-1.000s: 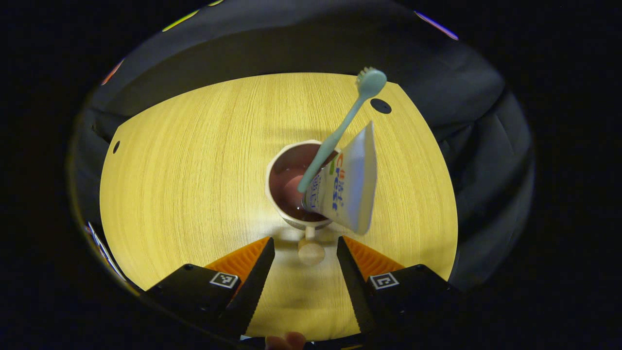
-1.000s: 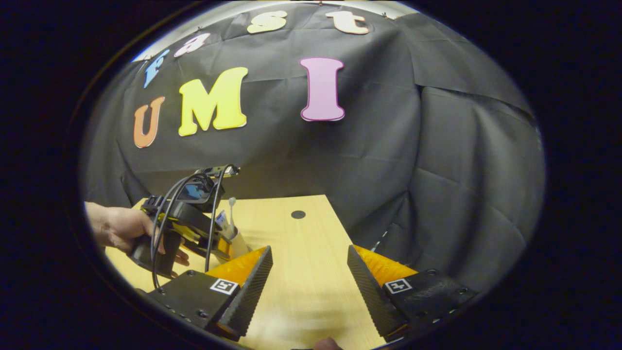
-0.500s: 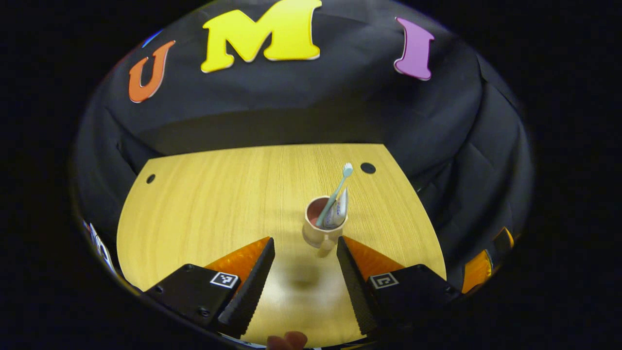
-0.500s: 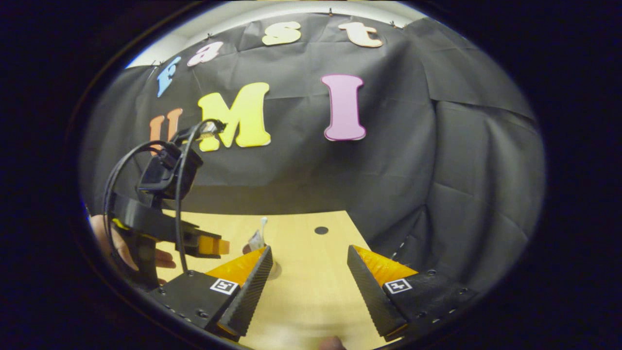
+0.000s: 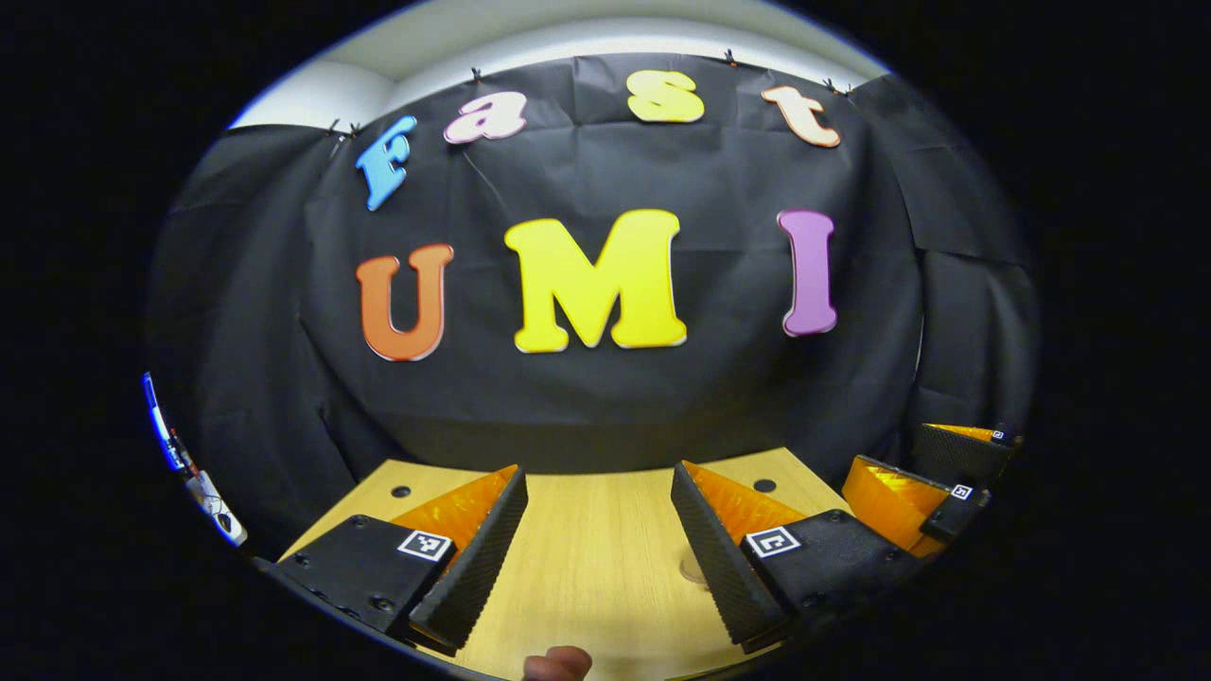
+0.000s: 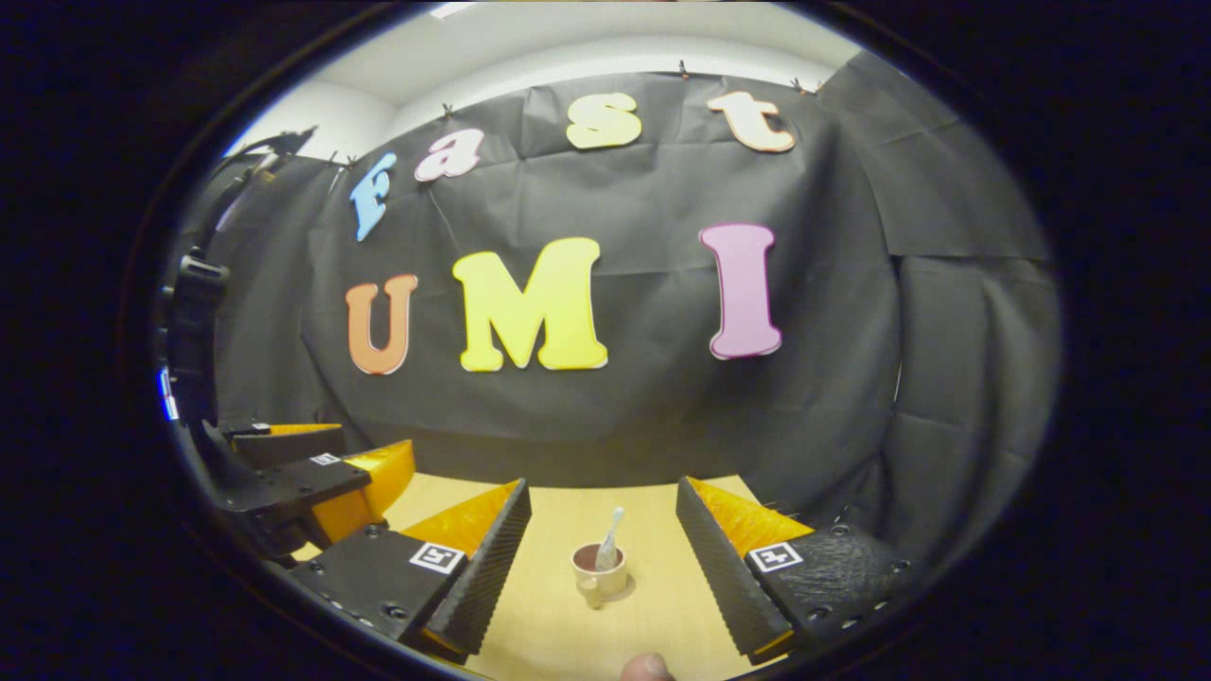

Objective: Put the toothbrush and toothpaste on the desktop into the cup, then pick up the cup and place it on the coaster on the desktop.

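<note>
A beige cup (image 6: 599, 573) with a dark inside stands upright on the wooden desktop (image 6: 558, 530), handle toward me. A pale toothbrush (image 6: 613, 532) and the toothpaste tube lean inside it. I cannot make out a coaster under the cup. My right gripper (image 6: 601, 489) is open, held back from the cup, which shows in the gap between its fingers. My left gripper (image 5: 598, 475) is open too, with bare desktop (image 5: 587, 539) between its fingers. A pale rounded edge (image 5: 690, 569) peeks out beside its right finger. Each view also shows the other gripper: (image 6: 317, 473), (image 5: 913, 482).
The booth's black cloth wall (image 5: 587, 407) hangs just behind the desktop's far edge. Two small dark holes (image 5: 401, 492) (image 5: 763, 485) mark the desktop's far corners. A fingertip (image 5: 558, 664) shows at the bottom of the left gripper view.
Both grippers have drawn back and tilted up. The left one has left the cup behind, open throughout. The cup with brush and tube stays on the desktop, now smaller.
</note>
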A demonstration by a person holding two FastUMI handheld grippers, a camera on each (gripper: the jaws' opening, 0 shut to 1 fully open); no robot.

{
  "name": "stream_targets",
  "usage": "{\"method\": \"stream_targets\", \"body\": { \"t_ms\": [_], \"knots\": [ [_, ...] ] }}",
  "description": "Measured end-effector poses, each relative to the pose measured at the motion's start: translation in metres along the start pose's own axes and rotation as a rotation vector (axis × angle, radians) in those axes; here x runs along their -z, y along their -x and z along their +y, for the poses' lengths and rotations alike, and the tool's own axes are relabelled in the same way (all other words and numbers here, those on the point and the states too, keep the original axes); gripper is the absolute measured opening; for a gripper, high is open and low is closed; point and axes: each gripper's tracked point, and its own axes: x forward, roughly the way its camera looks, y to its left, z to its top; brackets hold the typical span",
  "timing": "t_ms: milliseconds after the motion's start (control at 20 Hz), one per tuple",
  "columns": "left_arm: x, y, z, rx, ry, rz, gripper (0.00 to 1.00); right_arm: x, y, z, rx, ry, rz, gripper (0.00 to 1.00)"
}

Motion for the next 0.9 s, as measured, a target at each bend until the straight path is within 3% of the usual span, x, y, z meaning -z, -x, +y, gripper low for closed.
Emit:
{"method": "stream_targets", "body": {
  "t_ms": [50, 150, 250, 400, 850, 900],
  "knots": [
    [0.003, -0.002, -0.002, -0.004, 0.009, -0.036, 0.91, -0.005, 0.001, 0.004, 0.007, 0.008, -0.020, 0.94],
    [0.007, 0.008, -0.001, -0.015, 0.013, -0.070, 1.00, -0.014, 0.009, 0.014, 0.013, 0.023, -0.049, 0.93],
    [-0.023, 0.024, 0.007, -0.027, 0.012, -0.097, 0.91, -0.018, 0.015, 0.023, 0.009, 0.035, -0.069, 0.94],
    [-0.034, 0.041, 0.026, -0.039, 0.011, -0.140, 0.96, -0.019, 0.021, 0.035, -0.003, 0.036, -0.084, 0.93],
    [-0.021, 0.042, 0.034, -0.025, 0.072, -0.109, 0.96, -0.019, 0.026, 0.043, 0.007, 0.041, -0.093, 0.93],
    [-0.021, 0.042, 0.034, -0.023, 0.073, -0.108, 0.91, -0.019, 0.026, 0.043, 0.007, 0.041, -0.095, 0.93]
  ]
}}
